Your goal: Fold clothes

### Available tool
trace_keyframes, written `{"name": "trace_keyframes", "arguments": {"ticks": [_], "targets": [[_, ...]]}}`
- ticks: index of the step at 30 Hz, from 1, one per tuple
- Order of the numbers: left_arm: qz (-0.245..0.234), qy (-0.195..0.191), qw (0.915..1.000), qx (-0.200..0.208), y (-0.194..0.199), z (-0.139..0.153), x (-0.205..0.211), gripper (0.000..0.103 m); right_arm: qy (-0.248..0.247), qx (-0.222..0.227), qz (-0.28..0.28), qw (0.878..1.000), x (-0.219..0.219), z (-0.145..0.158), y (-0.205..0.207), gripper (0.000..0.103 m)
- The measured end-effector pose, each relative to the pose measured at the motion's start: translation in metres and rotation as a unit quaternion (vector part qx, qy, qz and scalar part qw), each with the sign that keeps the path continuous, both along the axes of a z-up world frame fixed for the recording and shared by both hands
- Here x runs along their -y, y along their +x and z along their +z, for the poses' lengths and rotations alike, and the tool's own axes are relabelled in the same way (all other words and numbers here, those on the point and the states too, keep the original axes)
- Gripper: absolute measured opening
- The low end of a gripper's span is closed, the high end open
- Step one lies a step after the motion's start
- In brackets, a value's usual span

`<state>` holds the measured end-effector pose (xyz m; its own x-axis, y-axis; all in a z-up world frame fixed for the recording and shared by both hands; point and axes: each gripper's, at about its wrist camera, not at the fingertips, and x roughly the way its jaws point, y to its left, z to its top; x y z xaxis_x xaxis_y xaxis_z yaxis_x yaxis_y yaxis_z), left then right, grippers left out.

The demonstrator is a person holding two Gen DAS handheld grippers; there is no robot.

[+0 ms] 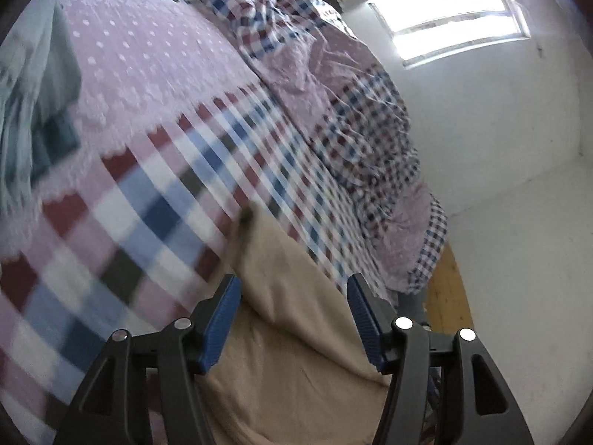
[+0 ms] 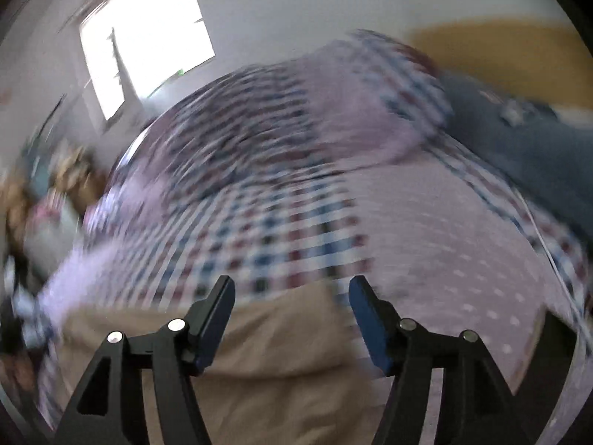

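A beige garment [image 1: 292, 333] lies on the checked and pink bedspread [image 1: 155, 118]. In the left wrist view it runs up between the fingers of my left gripper [image 1: 292, 285], which stands open above it; a small dark tip shows at the cloth's far corner. In the right wrist view the same beige garment [image 2: 267, 356] lies under and between the fingers of my right gripper [image 2: 292, 285], also open with nothing clamped. That view is blurred by motion. How close either gripper is to the cloth is unclear.
A rumpled checked quilt [image 1: 352, 118] is heaped along the bed's far side. Pale green cloth [image 1: 33, 104] lies at the left. White walls and a bright window [image 1: 452, 18] stand beyond. A dark blue garment [image 2: 511, 137] lies at the right.
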<state>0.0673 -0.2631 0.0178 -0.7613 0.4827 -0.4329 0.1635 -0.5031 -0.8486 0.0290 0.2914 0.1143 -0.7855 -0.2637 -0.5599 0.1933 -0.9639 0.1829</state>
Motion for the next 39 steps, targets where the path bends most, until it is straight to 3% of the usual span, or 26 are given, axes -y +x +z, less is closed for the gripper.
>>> {"name": "trace_keyframes", "arguments": {"ticks": [3, 6, 9, 13, 16, 19, 21, 27, 28, 29, 30, 31, 37, 39], "targets": [[-0.013, 0.013, 0.9997, -0.019, 0.000, 0.007, -0.011, 0.063, 0.060, -0.006, 0.081, 0.995, 0.078, -0.008, 0.011, 0.068], [-0.011, 0.007, 0.9992, -0.038, -0.006, 0.017, -0.013, 0.063, 0.114, -0.020, 0.151, 0.982, 0.151, -0.022, 0.031, 0.068], [0.009, -0.005, 0.9994, -0.035, -0.012, 0.017, -0.003, 0.063, 0.164, -0.036, 0.218, 0.961, 0.220, -0.036, 0.050, 0.067], [0.047, 0.063, 0.9967, -0.022, -0.023, -0.003, 0.025, 0.063, 0.209, -0.053, 0.300, 0.929, 0.306, -0.045, 0.062, 0.067], [0.071, 0.080, 0.9941, -0.015, -0.024, -0.011, 0.042, 0.064, 0.244, -0.067, 0.354, 0.900, 0.365, -0.051, 0.058, 0.067], [0.077, 0.066, 0.9947, -0.015, -0.024, -0.008, 0.051, 0.064, 0.263, -0.062, 0.389, 0.881, 0.406, -0.060, 0.049, 0.064], [0.071, 0.063, 0.9954, -0.016, -0.028, -0.006, 0.053, 0.064, 0.283, -0.060, 0.406, 0.867, 0.431, -0.069, 0.043, 0.052], [0.060, 0.089, 0.9940, -0.018, -0.032, -0.010, 0.058, 0.064, 0.338, -0.053, 0.434, 0.833, 0.476, -0.097, 0.026, 0.047], [0.061, 0.094, 0.9935, -0.016, -0.032, -0.012, 0.059, 0.064, 0.346, -0.050, 0.437, 0.829, 0.477, -0.098, 0.025, 0.044], [0.062, 0.099, 0.9930, -0.014, -0.032, -0.014, 0.061, 0.064, 0.354, -0.047, 0.439, 0.824, 0.477, -0.099, 0.023, 0.031], [0.063, 0.104, 0.9925, -0.012, -0.033, -0.016, 0.062, 0.064, 0.354, -0.043, 0.439, 0.825, 0.477, -0.095, 0.019, 0.011], [0.066, 0.108, 0.9920, -0.011, -0.034, -0.017, 0.063, 0.064, 0.353, -0.039, 0.438, 0.826, 0.478, -0.091, 0.014, 0.004], [0.073, 0.138, 0.9876, -0.016, -0.036, -0.024, 0.070, 0.064, 0.328, -0.025, 0.421, 0.845, 0.480, -0.043, -0.042, 0.002], [0.068, 0.140, 0.9877, -0.016, -0.038, -0.025, 0.069, 0.064, 0.323, 0.004, 0.420, 0.848, 0.485, -0.039, -0.068, 0.002]]}}
